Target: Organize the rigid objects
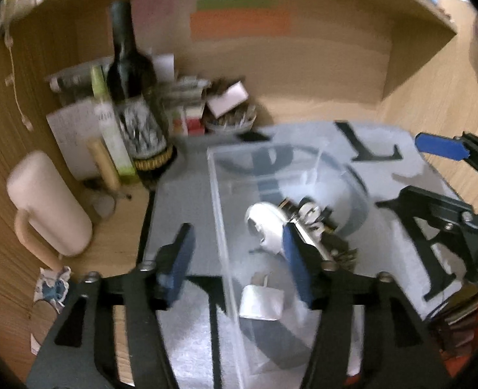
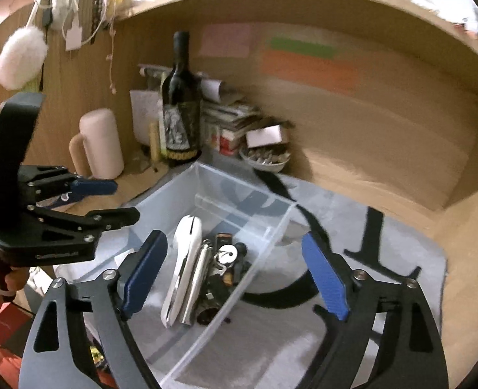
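both your grippers, left gripper [image 1: 239,259] and right gripper [image 2: 235,275], hover with fingers spread and empty over the clear box [image 2: 239,207] holding the tools [image 2: 206,275], so a low dip could knock its thin wall.

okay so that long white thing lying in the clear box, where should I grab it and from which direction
Grip the long white item across its narrow middle, coming straight down from above with the right tool. It lies flat along the clear box, with a metal rod close along one side, so the box's open top looks like the only free approach.
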Tool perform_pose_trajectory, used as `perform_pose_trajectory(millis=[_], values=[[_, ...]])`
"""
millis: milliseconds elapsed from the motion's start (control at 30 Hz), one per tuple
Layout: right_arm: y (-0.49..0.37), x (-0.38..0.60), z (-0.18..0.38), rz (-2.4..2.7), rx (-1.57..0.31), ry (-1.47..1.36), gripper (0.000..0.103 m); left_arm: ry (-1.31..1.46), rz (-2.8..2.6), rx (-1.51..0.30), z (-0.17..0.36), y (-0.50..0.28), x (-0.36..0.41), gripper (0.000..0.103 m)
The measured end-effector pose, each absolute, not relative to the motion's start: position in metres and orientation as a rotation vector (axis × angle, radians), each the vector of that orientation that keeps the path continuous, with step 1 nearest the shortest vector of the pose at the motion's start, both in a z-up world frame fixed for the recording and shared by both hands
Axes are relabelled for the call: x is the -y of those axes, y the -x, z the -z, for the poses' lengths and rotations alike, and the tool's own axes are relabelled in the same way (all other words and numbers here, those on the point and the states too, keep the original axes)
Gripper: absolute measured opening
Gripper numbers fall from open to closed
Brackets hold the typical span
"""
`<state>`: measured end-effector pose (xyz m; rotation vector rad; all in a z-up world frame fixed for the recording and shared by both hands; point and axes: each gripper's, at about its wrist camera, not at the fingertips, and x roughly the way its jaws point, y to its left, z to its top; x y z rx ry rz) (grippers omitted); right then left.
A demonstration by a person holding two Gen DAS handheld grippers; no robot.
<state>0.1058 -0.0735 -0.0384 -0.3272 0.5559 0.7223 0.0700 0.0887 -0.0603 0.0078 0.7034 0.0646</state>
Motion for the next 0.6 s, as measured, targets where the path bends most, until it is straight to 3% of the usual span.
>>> perform_pose_trajectory(millis=[233,367,600], values=[[-0.084,0.104,0.017,-0.659,-0.473,0.264,0.103,-0.030,-0.050,-0.541,0.028,-0.039,-0.063,0.090],[-0.065,0.123,0.004,-0.614,-0.403,0.246,0.103,-0.024,-0.050,-0.446,0.014,-0.021,-0.048,0.099],[-0.039,0.149,-0.004,-0.558,-0.324,0.216,0.103,0.008,-0.031,-0.317,-0.001,0.005,-0.028,0.103]])
